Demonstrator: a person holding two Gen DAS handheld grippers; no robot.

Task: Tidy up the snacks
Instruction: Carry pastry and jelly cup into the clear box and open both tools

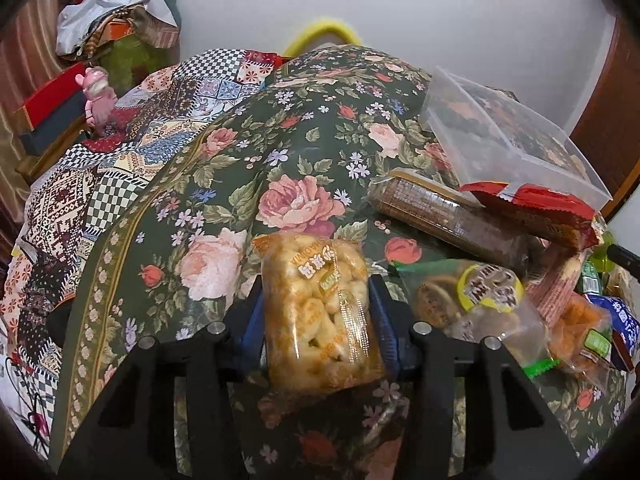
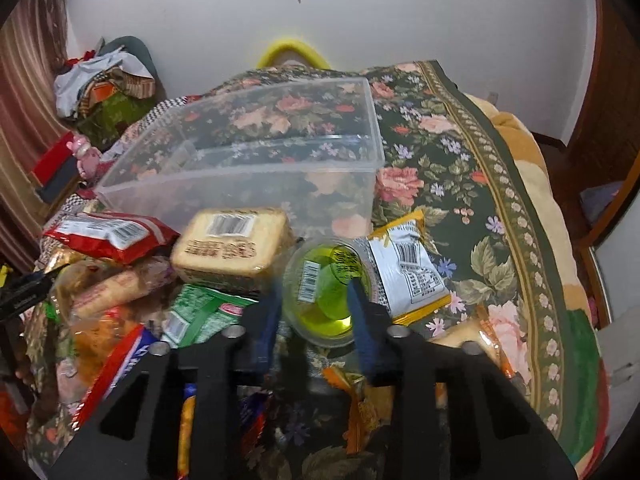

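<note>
My left gripper (image 1: 318,292) is shut on a clear bag of yellow puffed snacks (image 1: 320,312) and holds it above the floral cloth (image 1: 224,184). My right gripper (image 2: 316,294) is shut on a green jelly cup (image 2: 324,292), lifted over the snack pile. A clear plastic bin (image 2: 240,160) stands empty just beyond the pile; it also shows in the left wrist view (image 1: 508,136) at the right. The pile holds a red packet (image 2: 112,236), a cake pack with a barcode (image 2: 232,244), a silver-yellow packet (image 2: 408,272) and a green packet (image 2: 200,312).
In the left wrist view a long biscuit roll (image 1: 444,212), a red packet (image 1: 536,208) and a bag with a yellow label (image 1: 476,300) lie to the right. A pink toy (image 1: 98,96) and stacked boxes stand far left. A patchwork cloth (image 1: 120,152) covers the left side.
</note>
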